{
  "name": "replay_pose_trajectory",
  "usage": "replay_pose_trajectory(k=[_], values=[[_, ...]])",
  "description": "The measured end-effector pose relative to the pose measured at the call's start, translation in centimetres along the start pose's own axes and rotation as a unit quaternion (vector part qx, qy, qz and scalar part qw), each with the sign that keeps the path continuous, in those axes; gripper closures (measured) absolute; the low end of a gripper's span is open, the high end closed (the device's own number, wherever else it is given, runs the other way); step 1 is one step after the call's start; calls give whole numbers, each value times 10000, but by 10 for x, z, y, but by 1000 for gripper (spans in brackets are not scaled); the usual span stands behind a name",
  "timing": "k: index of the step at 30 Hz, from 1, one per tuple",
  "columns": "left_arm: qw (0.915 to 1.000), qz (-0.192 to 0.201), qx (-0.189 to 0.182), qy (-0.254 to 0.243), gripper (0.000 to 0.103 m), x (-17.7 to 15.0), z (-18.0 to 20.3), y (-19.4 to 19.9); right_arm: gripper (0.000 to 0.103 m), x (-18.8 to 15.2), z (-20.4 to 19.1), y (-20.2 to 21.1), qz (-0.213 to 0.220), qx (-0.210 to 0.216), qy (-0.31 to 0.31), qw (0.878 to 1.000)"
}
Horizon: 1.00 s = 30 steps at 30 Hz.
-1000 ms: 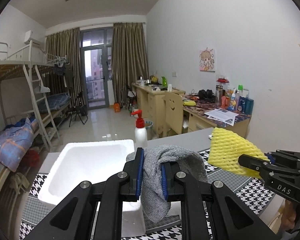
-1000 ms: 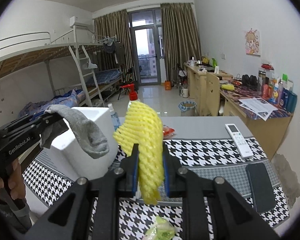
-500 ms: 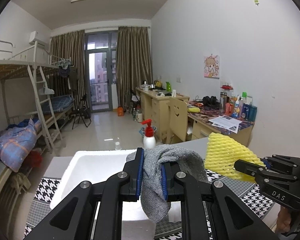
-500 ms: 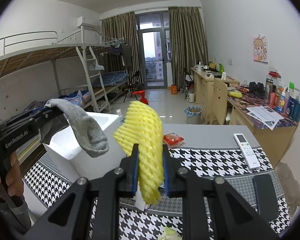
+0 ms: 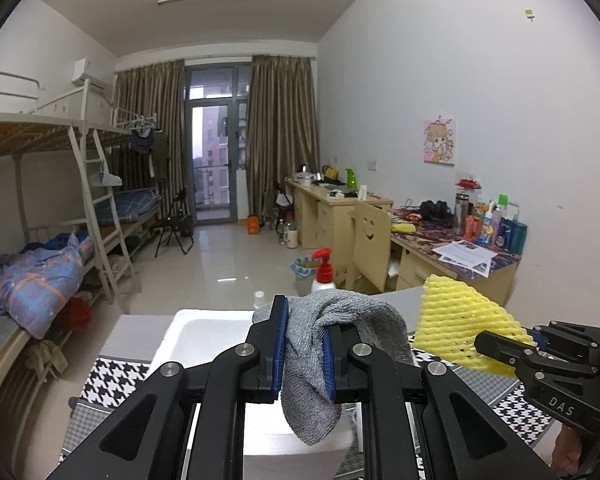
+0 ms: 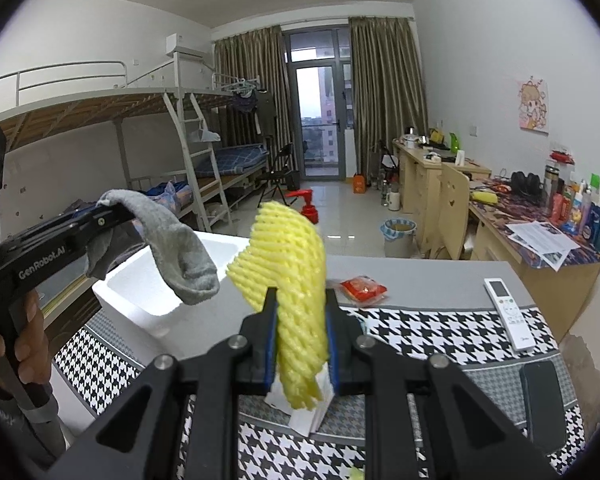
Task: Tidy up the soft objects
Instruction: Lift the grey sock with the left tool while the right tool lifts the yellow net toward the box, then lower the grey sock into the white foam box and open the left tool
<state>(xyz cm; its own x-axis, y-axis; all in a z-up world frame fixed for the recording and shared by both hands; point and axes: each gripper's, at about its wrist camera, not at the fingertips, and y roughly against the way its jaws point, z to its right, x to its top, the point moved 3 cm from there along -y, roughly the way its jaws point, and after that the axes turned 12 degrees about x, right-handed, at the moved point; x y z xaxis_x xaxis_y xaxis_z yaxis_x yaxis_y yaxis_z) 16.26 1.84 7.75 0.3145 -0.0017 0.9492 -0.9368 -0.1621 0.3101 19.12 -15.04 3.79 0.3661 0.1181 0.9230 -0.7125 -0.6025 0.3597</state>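
Left gripper [image 5: 304, 350] clamped on grey sock [image 5: 320, 368], hanging over white foam box [image 6: 148, 284] at the tabletop's left edge. Right gripper [image 6: 300, 332] clamped on yellow foam net [image 6: 288, 276], just right of the box. Centre each over the opening, lower, then release.

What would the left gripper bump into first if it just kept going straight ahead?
Probably nothing soon. The left gripper, clamping the grey sock, points over the white foam box toward open floor; the red-pump bottle stands near that line, though depth is unclear.
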Motion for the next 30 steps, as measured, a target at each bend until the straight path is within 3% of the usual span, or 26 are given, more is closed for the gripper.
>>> replay_pose_trajectory(k=[20, 30], values=[[9976, -182, 637, 195, 87, -3, -34, -17, 79, 8, -32, -32, -171, 540, 195, 9982], [9970, -396, 637, 187, 87, -7, -41, -37, 79, 10, -37, -42, -242, 551, 206, 9980]])
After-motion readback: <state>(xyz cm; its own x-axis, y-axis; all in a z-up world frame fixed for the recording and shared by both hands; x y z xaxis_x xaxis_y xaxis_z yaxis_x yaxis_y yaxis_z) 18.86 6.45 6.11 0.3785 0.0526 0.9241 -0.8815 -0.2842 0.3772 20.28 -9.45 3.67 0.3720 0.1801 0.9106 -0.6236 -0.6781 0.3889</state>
